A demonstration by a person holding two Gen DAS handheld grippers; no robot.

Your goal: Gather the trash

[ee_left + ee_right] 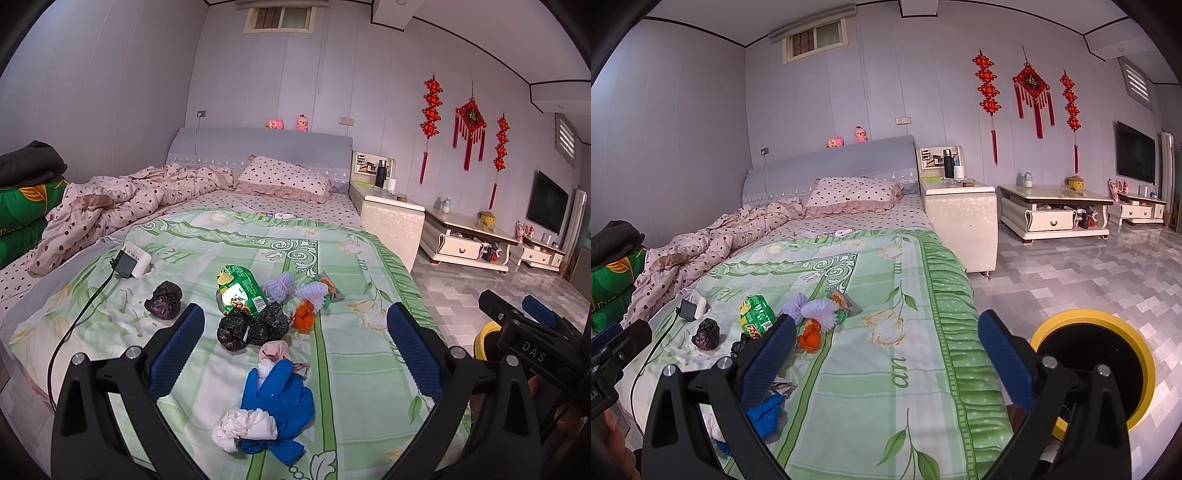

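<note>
Trash lies scattered on the green bedspread [351, 369]: a blue glove [284, 398] with white crumpled tissue [243, 428], black crumpled bags [253, 328], a lone black bag [164, 300], a green snack wrapper [240, 290], orange peel [304, 317] and lilac foam nets [280, 288]. My left gripper [295, 350] is open and empty above the glove. My right gripper [886, 350] is open and empty over the bed's right edge, beside a yellow-rimmed bin [1097, 365] on the floor. The wrapper [757, 314] and peel [810, 338] show in the right wrist view.
A white power strip with a black charger [133, 260] and cable lies on the bed at left. A rumpled dotted quilt [129, 199] and pillow [284, 179] are at the head. A nightstand [960, 218] and low cabinets [1052, 210] stand to the right on the tiled floor.
</note>
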